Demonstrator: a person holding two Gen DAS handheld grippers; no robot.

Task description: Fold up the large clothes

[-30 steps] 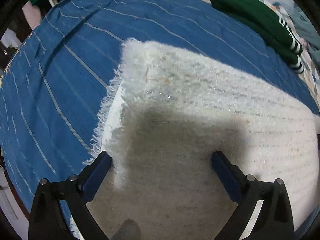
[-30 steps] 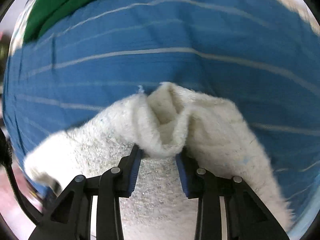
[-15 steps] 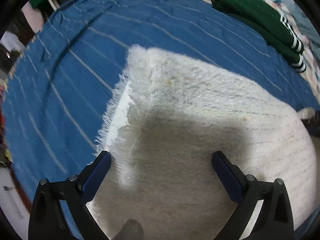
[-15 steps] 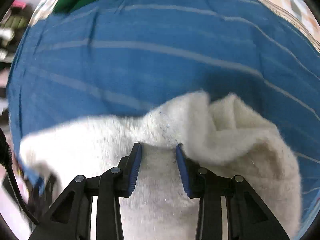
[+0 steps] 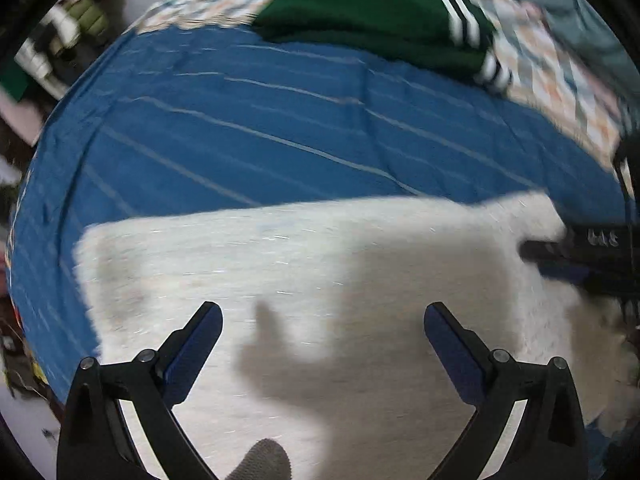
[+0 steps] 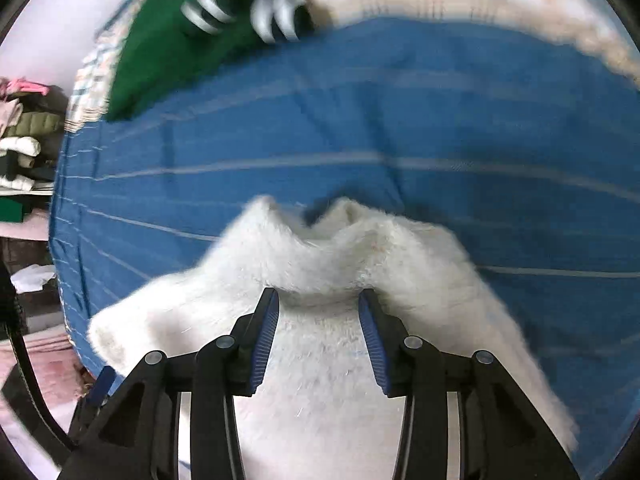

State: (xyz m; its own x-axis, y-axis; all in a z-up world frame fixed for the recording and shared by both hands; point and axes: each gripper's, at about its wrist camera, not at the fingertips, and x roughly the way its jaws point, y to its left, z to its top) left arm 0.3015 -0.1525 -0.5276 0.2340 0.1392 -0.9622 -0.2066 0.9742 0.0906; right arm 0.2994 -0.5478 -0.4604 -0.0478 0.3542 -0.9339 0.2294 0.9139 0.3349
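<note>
1. A white fuzzy garment (image 5: 280, 264) lies spread across the near part of a bed, on a blue sheet with thin pale stripes (image 5: 240, 132), its long far edge running roughly straight from side to side.

2. At the far edge of the bed a folded green garment with white stripes (image 5: 372, 12) rests partly on the blue sheet and partly on a patterned quilt (image 5: 560, 68), well apart from the white one; nothing lies on the sheet between the two.

3. Beyond the bed's left edge, stacked clothes on shelves (image 6: 24, 136) show dimly; motion blur hides their detail.

4. No container is in sight.

5. The left gripper (image 5: 322, 316) hovers above the middle of the white garment, its blue-padded fingers spread wide with nothing between them but the fabric below and their own shadow on it.

6. The right gripper (image 6: 319, 296) sits at the garment's right-hand end, where the cloth bunches into two soft peaks just past its fingertips (image 6: 272, 300); the jaws stand partly apart, a fold of the white fabric running between the pads, which touch it on both sides.

7. From the left camera, the right gripper (image 5: 568, 256) appears at the right edge, on the garment's far corner.
</note>
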